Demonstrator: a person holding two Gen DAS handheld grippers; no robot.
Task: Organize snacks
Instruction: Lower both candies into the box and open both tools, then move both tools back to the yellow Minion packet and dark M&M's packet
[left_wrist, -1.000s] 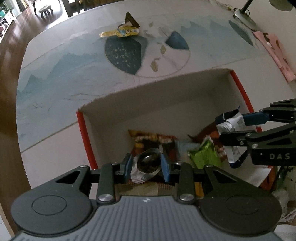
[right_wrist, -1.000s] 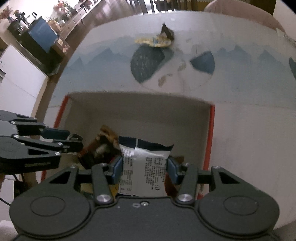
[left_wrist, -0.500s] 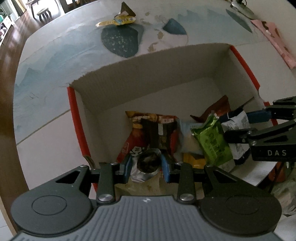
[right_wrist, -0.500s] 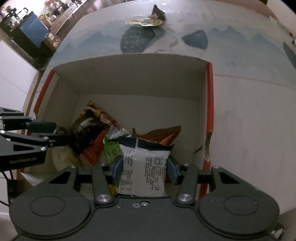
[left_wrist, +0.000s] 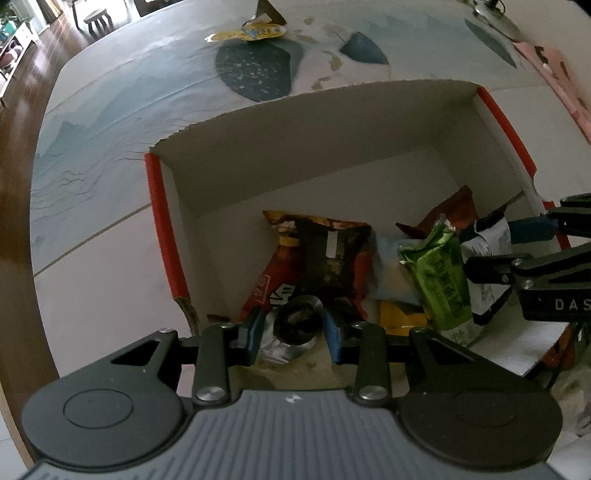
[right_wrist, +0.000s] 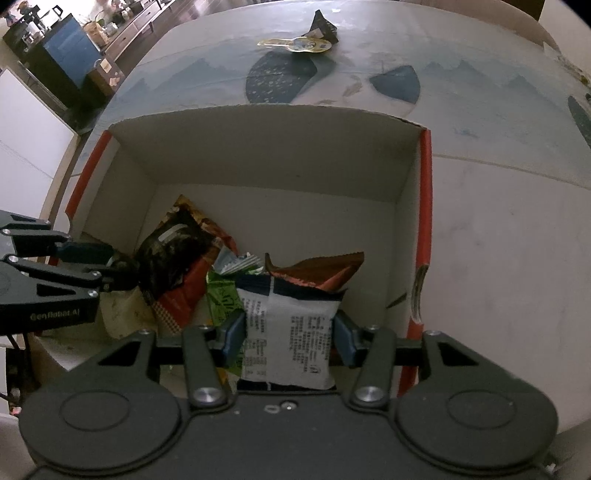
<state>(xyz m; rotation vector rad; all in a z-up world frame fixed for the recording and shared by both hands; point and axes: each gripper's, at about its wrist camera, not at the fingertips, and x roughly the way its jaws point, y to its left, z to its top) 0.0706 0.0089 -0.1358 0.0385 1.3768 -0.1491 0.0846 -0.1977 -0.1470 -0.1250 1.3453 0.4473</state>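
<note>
The left gripper is holding a shiny silver crinkly snack packet, with its jaws squeezing the packet on both sides. The right gripper is holding a white snack bag with black writing, and its jaws are pressing on the bag's two sides. Both snacks are hanging over the open white cardboard box with red edges, which is sitting on the desk. The box floor is lying right below both pairs of jaws, so I think dropping them in is the next move. Other snack bags are lying inside. One yellow flat wrapper is lying far away on the blue patterned desk, past the box's far wall, about as near to one hand as the other
</note>
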